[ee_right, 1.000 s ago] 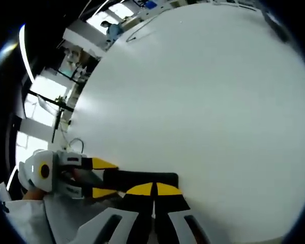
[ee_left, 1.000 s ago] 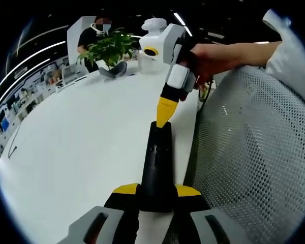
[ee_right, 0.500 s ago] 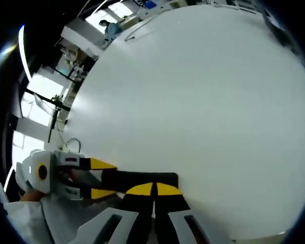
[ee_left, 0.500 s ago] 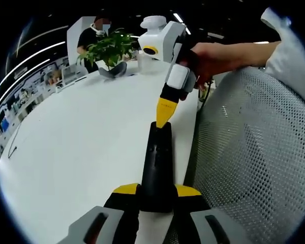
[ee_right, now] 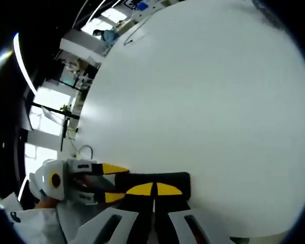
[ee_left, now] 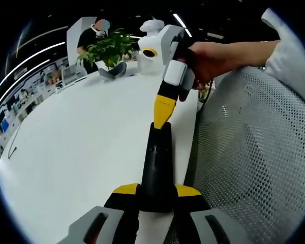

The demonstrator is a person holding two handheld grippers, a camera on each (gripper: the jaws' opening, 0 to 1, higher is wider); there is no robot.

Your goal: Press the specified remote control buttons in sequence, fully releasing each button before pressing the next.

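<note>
While the broad white desk [ee_left: 66,152] carries it near its right edge (beside a grey mesh chair [ee_left: 254,162]), the long black remote control [ee_left: 156,168] sits pinched by the left hand-held gripper [ee_left: 156,192]; the right hand-held gripper [ee_left: 163,109], tips pressed together, touches its far end.

In our left gripper view, the remote [ee_left: 156,168] lies lower centre on the table [ee_left: 76,147]; a plant [ee_left: 109,48] sits upper left, a mesh chair [ee_left: 254,152] at right.

A black remote [ee_left: 156,168] is being shown on a white table [ee_left: 76,137]. Yellow tips are being displayed on both grippers; a grey perforated mesh chair [ee_left: 254,152] is being seen.
</note>
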